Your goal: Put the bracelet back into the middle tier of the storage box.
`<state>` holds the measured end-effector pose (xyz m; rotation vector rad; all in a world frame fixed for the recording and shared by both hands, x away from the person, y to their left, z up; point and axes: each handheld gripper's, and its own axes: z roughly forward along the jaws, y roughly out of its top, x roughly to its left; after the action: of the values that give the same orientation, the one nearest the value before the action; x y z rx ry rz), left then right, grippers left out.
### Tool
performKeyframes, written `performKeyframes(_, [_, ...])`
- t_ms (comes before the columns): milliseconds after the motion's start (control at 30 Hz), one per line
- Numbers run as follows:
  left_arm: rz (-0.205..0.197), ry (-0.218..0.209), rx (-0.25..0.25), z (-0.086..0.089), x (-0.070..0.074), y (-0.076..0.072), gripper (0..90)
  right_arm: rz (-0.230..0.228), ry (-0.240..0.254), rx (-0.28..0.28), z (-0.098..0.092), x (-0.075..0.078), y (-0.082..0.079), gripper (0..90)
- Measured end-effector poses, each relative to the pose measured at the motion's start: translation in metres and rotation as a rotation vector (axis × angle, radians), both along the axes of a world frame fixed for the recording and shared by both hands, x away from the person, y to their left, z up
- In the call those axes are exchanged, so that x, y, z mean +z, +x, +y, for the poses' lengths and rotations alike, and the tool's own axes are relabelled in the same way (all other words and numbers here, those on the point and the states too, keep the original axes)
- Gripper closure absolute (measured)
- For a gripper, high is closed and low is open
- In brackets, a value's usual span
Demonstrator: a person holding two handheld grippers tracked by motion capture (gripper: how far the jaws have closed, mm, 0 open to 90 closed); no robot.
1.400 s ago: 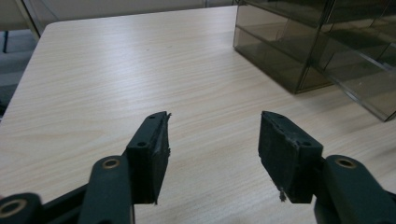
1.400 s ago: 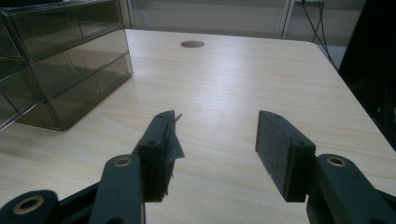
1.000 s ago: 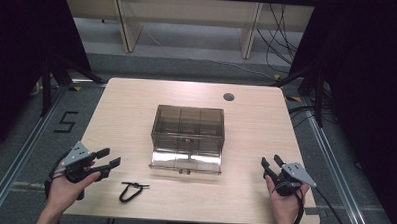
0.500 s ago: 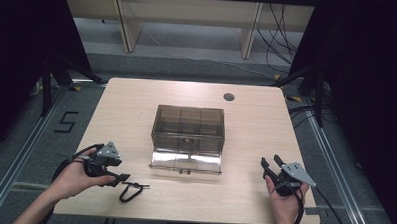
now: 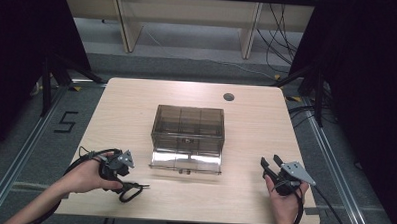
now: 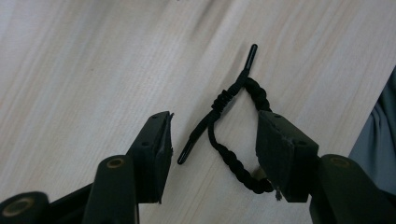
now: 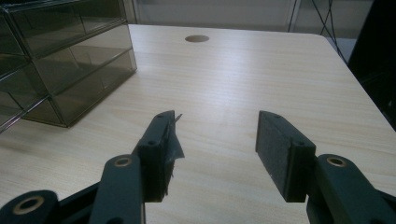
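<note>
A black braided cord loop (image 6: 227, 156) with a knotted tail lies on the wooden table (image 5: 256, 129) near its front left edge (image 5: 129, 191). My left gripper (image 5: 125, 181) points down over it. In the left gripper view its jaws (image 6: 212, 135) straddle the loop; they have just been closing, and the pads stand apart from the cord, the right pad covering part of it. My right gripper (image 5: 270, 161) rests at the front right, open, with nothing between its jaws (image 7: 215, 126).
A smoky transparent drawer box (image 5: 188, 131) stands mid-table, its lowest drawer (image 5: 186, 161) pulled out toward me; it also appears at the left of the right gripper view (image 7: 56, 60). A round cable hole (image 5: 228, 97) sits at the back right. Dark curtains flank the table.
My left hand has moved right along the front edge and tipped down over the cord loop. The right hand has stayed put.
</note>
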<state>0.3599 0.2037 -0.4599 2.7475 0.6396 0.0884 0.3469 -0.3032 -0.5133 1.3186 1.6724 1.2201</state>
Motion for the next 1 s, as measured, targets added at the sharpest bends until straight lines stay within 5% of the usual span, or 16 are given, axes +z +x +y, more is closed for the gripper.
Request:
performKeyframes(300, [0.038, 0.103, -0.087, -0.018, -0.011, 0.01, 54.5, 0.001, -0.009, -0.001, -0.001, 0.0, 0.001, 48.7])
performKeyframes(367, [0.039, 0.114, -0.101, -0.02, -0.013, 0.011, 56.7, 0.027, 0.034, -0.004, 0.001, 0.0, -0.001, 48.7])
performKeyframes(600, [0.058, 0.178, -0.172, -0.026, -0.017, 0.012, 64.4, -0.003, 0.008, 0.007, -0.001, 0.0, 0.001, 48.6])
performKeyframes(1000, [0.052, 0.19, -0.25, -0.035, -0.019, 0.016, 71.2, 0.014, 0.0, 0.004, -0.002, 0.0, 0.0, 48.4])
